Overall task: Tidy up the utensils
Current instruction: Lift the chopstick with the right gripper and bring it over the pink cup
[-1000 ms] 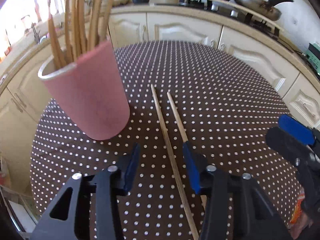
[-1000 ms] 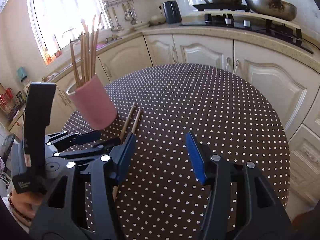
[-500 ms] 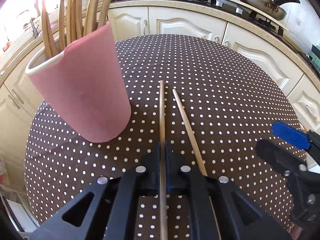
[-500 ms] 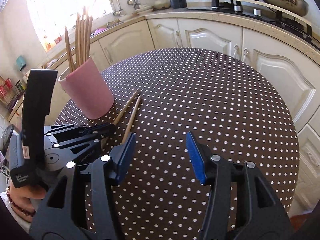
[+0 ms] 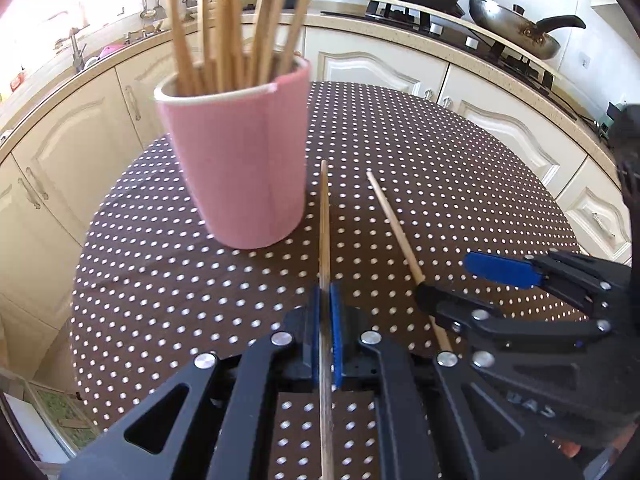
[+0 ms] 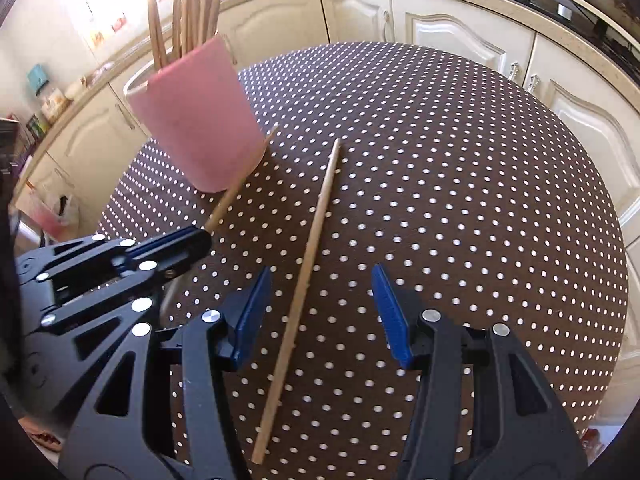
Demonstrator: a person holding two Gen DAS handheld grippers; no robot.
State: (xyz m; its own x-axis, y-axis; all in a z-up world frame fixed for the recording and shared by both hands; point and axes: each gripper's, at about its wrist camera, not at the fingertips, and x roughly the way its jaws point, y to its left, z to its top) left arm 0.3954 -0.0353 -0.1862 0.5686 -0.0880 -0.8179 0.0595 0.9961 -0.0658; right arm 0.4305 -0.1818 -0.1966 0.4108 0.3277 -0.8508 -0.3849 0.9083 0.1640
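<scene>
Your left gripper is clamped tight on one wooden chopstick, the blue pads pinching it along its length. The stick runs straight ahead out of the jaws, and its far tip ends just beside the base of the pink holder. Whether that tip touches the holder's wall or the cloth cannot be told from either view.

The pink holder stands upright on the brown polka-dot tablecloth, toward the far left of the round table, and it is packed with more chopsticks that fan out above its rim.

The second chopstick lies flat on the cloth to the right of the pink holder, well clear of it, its far end pointing toward the cabinets. Your right gripper sits over this stick with its jaws about half open; they have just been closing a little, with the stick between them. The stick passes nearer the left pad, and neither pad presses on it.

Seen from the right wrist, your left gripper sits just in front of the pink holder, with its held stick angling up past the holder's base.
</scene>
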